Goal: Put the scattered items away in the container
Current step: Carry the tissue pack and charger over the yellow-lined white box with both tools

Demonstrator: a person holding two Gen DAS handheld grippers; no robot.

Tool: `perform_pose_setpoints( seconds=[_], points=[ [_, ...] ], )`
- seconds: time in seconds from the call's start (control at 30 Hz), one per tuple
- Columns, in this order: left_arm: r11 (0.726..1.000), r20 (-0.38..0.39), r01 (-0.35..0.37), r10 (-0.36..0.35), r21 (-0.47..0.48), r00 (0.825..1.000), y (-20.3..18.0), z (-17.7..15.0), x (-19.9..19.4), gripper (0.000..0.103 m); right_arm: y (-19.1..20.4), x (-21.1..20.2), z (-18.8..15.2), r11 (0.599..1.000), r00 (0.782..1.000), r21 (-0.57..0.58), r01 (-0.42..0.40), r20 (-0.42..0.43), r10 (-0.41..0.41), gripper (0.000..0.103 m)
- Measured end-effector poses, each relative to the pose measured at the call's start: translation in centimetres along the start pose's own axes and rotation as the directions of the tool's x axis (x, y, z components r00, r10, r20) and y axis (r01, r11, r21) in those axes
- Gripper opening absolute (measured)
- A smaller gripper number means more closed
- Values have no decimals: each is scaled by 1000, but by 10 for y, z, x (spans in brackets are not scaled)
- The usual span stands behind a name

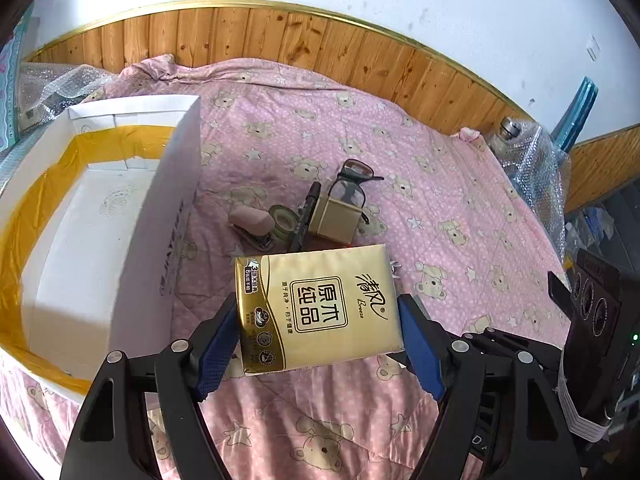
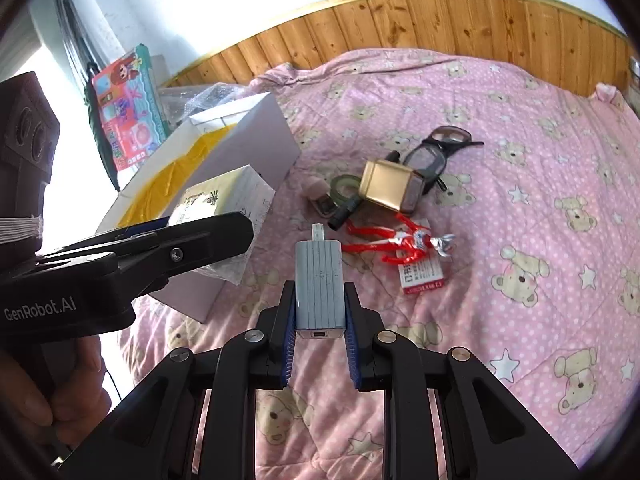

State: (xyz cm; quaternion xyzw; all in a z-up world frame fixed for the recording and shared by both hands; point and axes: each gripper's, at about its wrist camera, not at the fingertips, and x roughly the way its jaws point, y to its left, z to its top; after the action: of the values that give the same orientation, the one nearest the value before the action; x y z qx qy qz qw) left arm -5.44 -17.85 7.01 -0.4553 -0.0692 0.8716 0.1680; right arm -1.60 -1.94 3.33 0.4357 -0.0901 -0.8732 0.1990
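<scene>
My left gripper [image 1: 320, 320] is clamped on a gold tissue pack [image 1: 318, 308], its blue pads pressing the pack's two short sides, and it hangs above the pink bear-print bedspread [image 1: 460, 220]. My right gripper [image 2: 320, 308] is clamped on a small grey ribbed adapter [image 2: 319, 284], whose metal plug tip points away from me.

From the right wrist view, I see my left gripper [image 2: 208, 236] reaching in from the left with the tissue pack [image 2: 224, 208] beside the near corner of the container. A hand [image 2: 52, 392] grips its handle at the lower left edge.

The container is a white box [image 1: 176, 200] with a yellow lining, open at the top, on the bed to the left of the pack; its inside looks bare from what I can see.

Beyond the grippers lies a cluster of loose items: a pink stapler [image 1: 254, 226], a green tape roll [image 1: 284, 222], a black marker [image 1: 306, 216], a gold square box [image 1: 334, 220] and black-framed glasses [image 1: 354, 184], all touching or just beside one another. Nearer the right gripper lie a red-and-silver toy figure [image 2: 400, 240] and, under it, a small red-and-white card [image 2: 424, 276].

A wooden headboard [image 1: 280, 36] runs behind the bed.
</scene>
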Motion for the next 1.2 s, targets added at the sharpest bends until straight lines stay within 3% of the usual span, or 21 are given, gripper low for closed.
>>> perform_pose_setpoints(
  seconds=[1.2],
  points=[
    [993, 124, 38, -24, -108, 992, 57, 20, -68, 76, 87, -13, 65, 991, 999, -134, -6, 43, 12, 23]
  ],
)
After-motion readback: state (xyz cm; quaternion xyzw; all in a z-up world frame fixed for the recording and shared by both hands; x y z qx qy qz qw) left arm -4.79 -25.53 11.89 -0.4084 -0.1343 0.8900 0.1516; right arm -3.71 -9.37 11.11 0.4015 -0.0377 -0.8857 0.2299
